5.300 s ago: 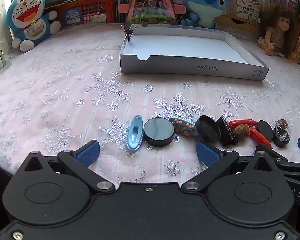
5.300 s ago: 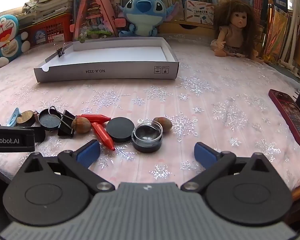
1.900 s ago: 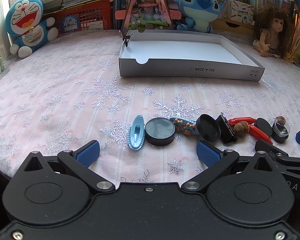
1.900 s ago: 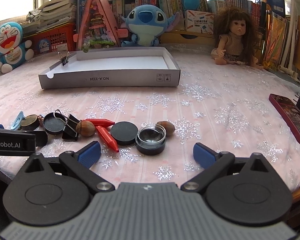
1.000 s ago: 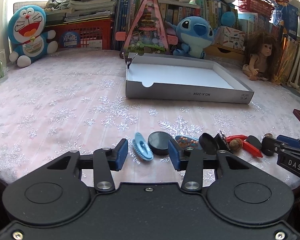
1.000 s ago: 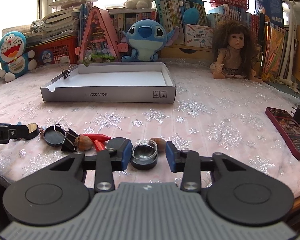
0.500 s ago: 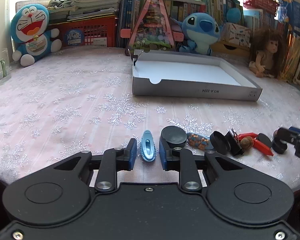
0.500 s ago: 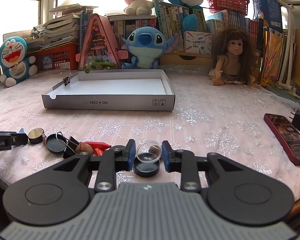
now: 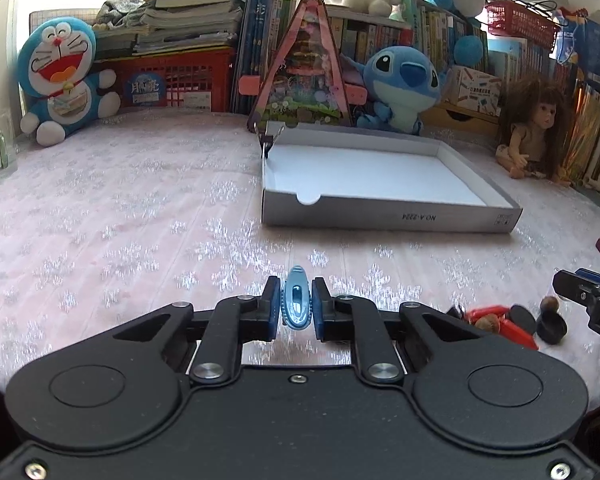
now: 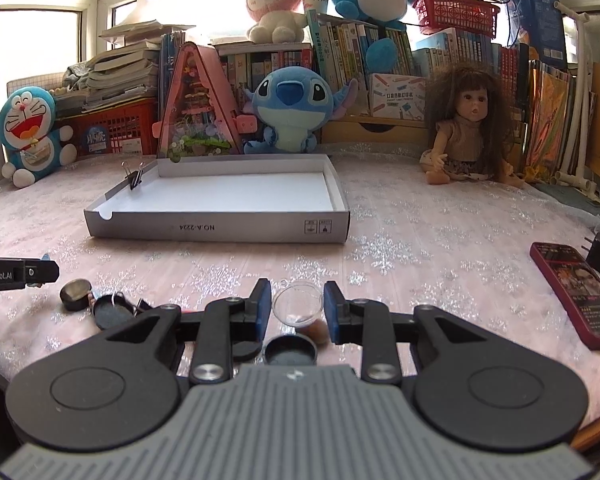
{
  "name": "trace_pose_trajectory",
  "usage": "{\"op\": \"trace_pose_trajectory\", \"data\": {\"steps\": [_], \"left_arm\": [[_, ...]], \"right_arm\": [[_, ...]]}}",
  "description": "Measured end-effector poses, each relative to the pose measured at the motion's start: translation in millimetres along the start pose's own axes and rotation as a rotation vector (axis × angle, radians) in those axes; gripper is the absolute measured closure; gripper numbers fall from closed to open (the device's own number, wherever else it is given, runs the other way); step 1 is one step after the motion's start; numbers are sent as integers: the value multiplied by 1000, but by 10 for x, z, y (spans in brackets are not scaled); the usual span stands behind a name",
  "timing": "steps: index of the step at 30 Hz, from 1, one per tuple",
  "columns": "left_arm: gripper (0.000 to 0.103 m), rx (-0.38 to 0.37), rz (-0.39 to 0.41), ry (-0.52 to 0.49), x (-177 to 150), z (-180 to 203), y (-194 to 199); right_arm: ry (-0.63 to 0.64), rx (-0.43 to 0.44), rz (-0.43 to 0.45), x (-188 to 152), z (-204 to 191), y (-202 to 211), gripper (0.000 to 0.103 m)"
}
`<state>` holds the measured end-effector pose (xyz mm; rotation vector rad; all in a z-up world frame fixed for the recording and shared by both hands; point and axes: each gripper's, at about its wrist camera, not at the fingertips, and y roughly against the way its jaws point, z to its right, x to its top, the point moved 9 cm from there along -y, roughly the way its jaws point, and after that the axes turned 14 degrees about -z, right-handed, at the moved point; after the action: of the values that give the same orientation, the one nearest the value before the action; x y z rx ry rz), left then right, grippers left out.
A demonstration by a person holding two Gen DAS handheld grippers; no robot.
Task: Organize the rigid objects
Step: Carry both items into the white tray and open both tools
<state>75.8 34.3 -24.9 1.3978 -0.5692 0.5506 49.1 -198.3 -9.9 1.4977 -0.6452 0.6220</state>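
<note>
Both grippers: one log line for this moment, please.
left gripper: shut on light-blue plastic clip | right gripper: shut on clear round lid | white cardboard tray: empty

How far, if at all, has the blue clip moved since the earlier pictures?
Yes: the blue clip has been lifted from beside the black lids, clamped in the left hand-held gripper, facing the white box.

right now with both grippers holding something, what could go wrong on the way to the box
The right gripper pinches only the clear lid, while its black base sits on the table below; the thin, slick rim could slip or pop out. The left gripper clamps the blue clip by its narrow sides, so it may twist loose. The white box has a raised front wall that a low carry could hit.
</note>
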Motion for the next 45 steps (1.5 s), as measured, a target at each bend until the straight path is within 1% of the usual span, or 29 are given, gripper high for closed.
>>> {"op": "trace_pose_trajectory", "data": {"steps": [2, 6, 10, 14, 19, 21, 25, 30, 35, 37, 45], "left_arm": [[88, -7, 10, -5, 115, 4, 7], [88, -57, 26, 4, 387, 30, 2], [88, -72, 45, 13, 682, 45, -37], [88, -79, 47, 8, 948, 104, -161], [88, -95, 15, 4, 1249, 224, -481], [88, -96, 13, 6, 1356, 269, -640], [88, -117, -33, 23, 1501, 371, -1023], [88, -74, -60, -7, 1525, 482, -1384], [88, -50, -98, -17, 1442, 507, -1633], [88, -38, -108, -16, 1419, 499, -1693], [88, -20, -89, -46, 1411, 546, -1721]], "right_arm": [[-6, 3, 9, 78, 27, -15, 70], [-58, 40, 3, 287, 137, -110, 70], [-97, 58, 14, 525, 255, -218, 70], [-96, 76, 22, 761, 280, -366, 70], [-88, 108, 12, 1025, 256, -598, 70], [-75, 145, 15, 1107, 208, -711, 70], [-57, 155, -1, 1241, 117, -970, 70], [-51, 156, -47, 1279, 40, -1331, 70], [-63, 159, -93, 1220, 11, -1563, 70], [-55, 152, -106, 1203, -4, -1626, 70], [-37, 139, -139, 1164, -43, -1729, 70]]}}
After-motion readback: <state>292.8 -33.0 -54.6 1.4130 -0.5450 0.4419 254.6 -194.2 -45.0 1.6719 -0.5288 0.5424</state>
